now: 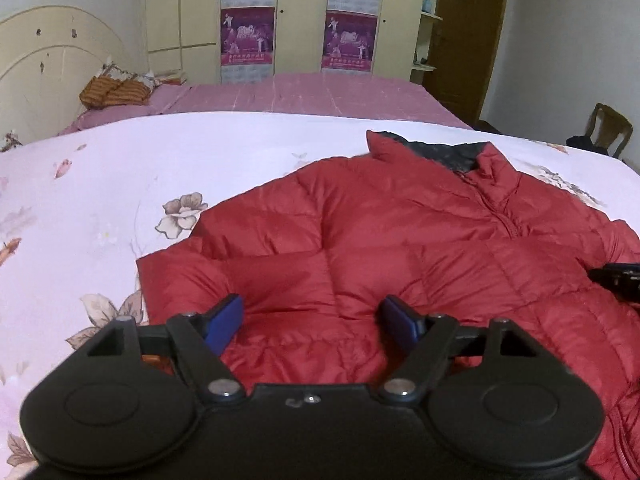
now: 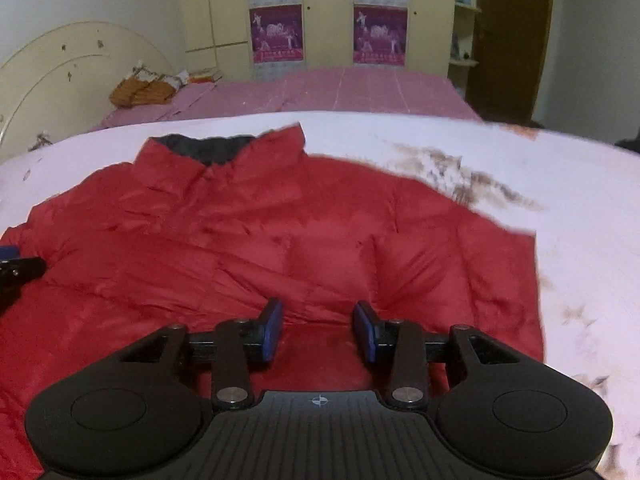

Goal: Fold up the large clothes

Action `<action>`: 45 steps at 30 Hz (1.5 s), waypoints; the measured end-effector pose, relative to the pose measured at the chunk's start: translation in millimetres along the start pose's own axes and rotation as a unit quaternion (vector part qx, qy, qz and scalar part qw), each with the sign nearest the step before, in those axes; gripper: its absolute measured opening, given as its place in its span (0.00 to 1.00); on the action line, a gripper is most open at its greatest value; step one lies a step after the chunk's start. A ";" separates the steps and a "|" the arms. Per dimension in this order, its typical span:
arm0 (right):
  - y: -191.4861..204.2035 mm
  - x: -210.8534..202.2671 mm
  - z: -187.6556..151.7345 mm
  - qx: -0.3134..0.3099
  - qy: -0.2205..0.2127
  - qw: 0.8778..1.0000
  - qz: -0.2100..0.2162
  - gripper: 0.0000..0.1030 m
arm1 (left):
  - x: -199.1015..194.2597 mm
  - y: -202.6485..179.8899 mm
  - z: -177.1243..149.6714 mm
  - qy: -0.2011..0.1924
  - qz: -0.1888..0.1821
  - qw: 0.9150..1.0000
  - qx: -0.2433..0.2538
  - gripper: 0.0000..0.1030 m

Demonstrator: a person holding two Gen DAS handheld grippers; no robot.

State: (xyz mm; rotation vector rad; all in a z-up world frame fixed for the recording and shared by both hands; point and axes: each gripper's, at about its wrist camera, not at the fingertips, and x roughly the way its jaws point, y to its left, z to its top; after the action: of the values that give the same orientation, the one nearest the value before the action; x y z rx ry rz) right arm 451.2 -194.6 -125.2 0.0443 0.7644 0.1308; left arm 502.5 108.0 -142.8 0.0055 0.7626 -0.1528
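A red quilted down jacket (image 1: 400, 232) (image 2: 248, 232) lies front up on a white floral sheet (image 1: 100, 184) (image 2: 580, 240). Its dark-lined collar (image 1: 448, 156) (image 2: 208, 148) points away from me. My left gripper (image 1: 312, 316) hovers low over the jacket's left side, by a folded-in sleeve (image 1: 256, 276), with its blue pads wide apart and nothing pinched. My right gripper (image 2: 319, 322) sits over the right lower part, its pads (image 2: 272, 328) moderately apart, red fabric showing in the gap, not pressed. Each gripper's tip shows at the edge of the other view (image 1: 616, 278) (image 2: 18, 268).
Beyond the sheet lies a pink checked bedspread (image 1: 320, 92) with an orange cloth (image 1: 114, 92) near a cream headboard (image 1: 52, 60). A wardrobe with purple posters (image 1: 248, 36) stands behind. A wooden chair (image 1: 608, 128) and a brown door (image 1: 468, 40) are at the right.
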 end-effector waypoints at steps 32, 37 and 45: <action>-4.1 -64.0 -31.1 0.006 -0.020 0.999 -0.049 0.51 | -86.8 -30.0 -43.9 -0.033 0.021 0.999 0.023 0.69; 4.2 -68.5 -31.0 -0.007 -0.014 0.999 -0.042 0.40 | -77.7 -29.0 -54.1 -0.010 0.020 0.999 0.026 0.71; 5.0 -41.7 -38.4 -0.011 0.019 0.998 -0.060 0.40 | -70.9 -29.4 -56.5 -0.003 0.021 0.999 0.039 0.74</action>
State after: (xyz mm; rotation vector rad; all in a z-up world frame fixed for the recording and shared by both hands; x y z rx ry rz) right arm 394.3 -195.5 -123.8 -0.0241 0.8019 0.0258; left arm 409.1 92.0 -133.4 0.0953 0.7495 -0.1432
